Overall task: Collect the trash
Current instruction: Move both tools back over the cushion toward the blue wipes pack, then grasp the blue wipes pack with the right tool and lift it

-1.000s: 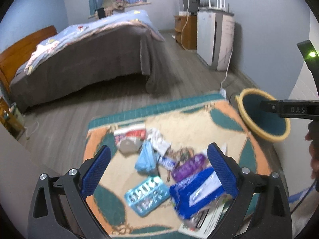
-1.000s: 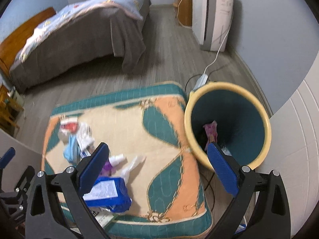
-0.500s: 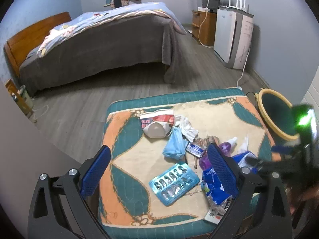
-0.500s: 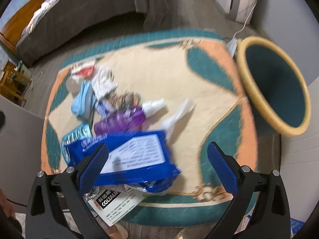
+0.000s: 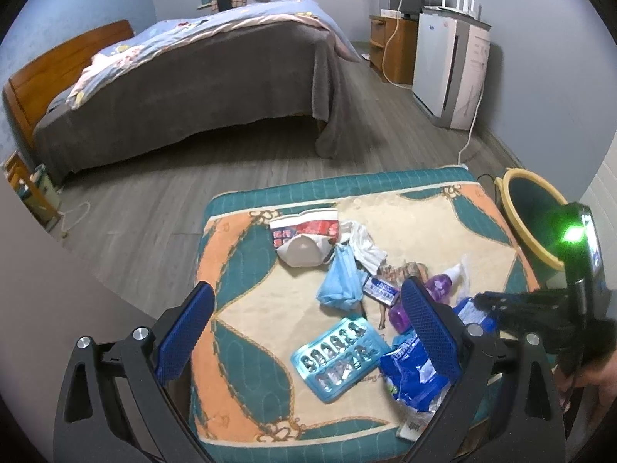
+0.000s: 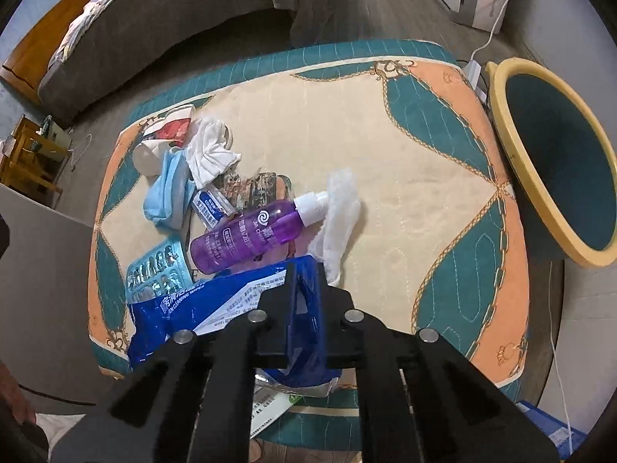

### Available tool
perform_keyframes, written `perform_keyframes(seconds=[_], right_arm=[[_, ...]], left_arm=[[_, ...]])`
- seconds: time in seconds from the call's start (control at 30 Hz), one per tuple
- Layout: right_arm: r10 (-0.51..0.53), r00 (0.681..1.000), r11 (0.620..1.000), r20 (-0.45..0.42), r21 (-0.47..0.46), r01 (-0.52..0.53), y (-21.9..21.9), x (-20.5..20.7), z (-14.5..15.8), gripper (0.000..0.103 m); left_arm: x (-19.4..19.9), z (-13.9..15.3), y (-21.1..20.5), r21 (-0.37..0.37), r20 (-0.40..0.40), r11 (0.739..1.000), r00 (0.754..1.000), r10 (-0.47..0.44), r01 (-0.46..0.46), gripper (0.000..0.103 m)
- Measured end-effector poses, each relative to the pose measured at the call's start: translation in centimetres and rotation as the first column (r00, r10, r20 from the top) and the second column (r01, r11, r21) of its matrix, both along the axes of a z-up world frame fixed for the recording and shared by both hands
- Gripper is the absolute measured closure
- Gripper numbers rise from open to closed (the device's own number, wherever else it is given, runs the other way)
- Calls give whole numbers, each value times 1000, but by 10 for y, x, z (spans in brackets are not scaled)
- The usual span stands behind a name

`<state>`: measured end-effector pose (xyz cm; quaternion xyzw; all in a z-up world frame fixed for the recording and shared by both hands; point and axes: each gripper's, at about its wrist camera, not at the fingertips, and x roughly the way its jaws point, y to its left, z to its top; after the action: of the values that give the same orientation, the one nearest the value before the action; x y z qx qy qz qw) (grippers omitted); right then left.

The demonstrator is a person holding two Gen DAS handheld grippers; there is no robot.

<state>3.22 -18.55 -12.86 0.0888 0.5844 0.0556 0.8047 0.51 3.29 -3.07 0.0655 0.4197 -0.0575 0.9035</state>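
Blue pads of your left gripper [image 5: 306,332] stand wide apart, holding nothing, tilted down over the patterned cushion [image 5: 246,393]. Your right gripper [image 6: 304,289] has just clamped on the blue wipes pack [image 6: 193,301], marked "CLEANING WIPES", pointing steeply down; the bin [image 6: 505,131] stands beside the cushion.
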Motion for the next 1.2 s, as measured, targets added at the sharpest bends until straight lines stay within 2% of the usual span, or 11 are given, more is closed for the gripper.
perform_keyframes(seconds=[0.17,0.6,0.63,0.7,0.73,0.9,0.93,1.0,1.03,1.1,1.2], right_arm=[[-6,999,1000,33,-1,6,-4,1,9,103],[-8,996,999,87,32,5,-4,-22,44,101],[-5,997,1000,74,15,4,-2,-25,43,97],[-17,999,1000,41,-3,17,0,-29,34,51],[-20,1000,1000,23,-6,20,0,-31,28,42],[-9,1000,1000,-26,-2,9,8,-30,4,29],[-15,999,1000,-33,5,16,9,-29,0,29],[-20,998,1000,-53,-16,19,9,-26,-11,41],[-15,999,999,-48,-32,13,10,-26,-14,43],[-7,1000,998,-23,-56,6,13,-24,-14,63],[-5,1000,996,-1,-93,5,12,-23,-14,79]], left_arm=[[1,-1,-6,16,0,1000,1000,-17,17,7],[-1,0,-6,21,5,1000,1000,-8,8,7],[-1,0,-6,25,6,1000,1000,-6,6,7],[0,0,-7,19,5,1000,1000,-3,3,7],[0,0,-7,13,4,1000,1000,-4,4,7],[-2,1,-14,25,11,999,999,-30,29,7],[-3,1,-15,28,11,999,999,-33,33,7],[-3,1,-16,35,10,999,999,-34,33,7],[-3,1,-16,34,10,999,999,-32,32,7],[-4,2,-14,20,9,999,1000,-28,28,7],[-4,2,-14,13,9,1000,1000,-27,27,7]])
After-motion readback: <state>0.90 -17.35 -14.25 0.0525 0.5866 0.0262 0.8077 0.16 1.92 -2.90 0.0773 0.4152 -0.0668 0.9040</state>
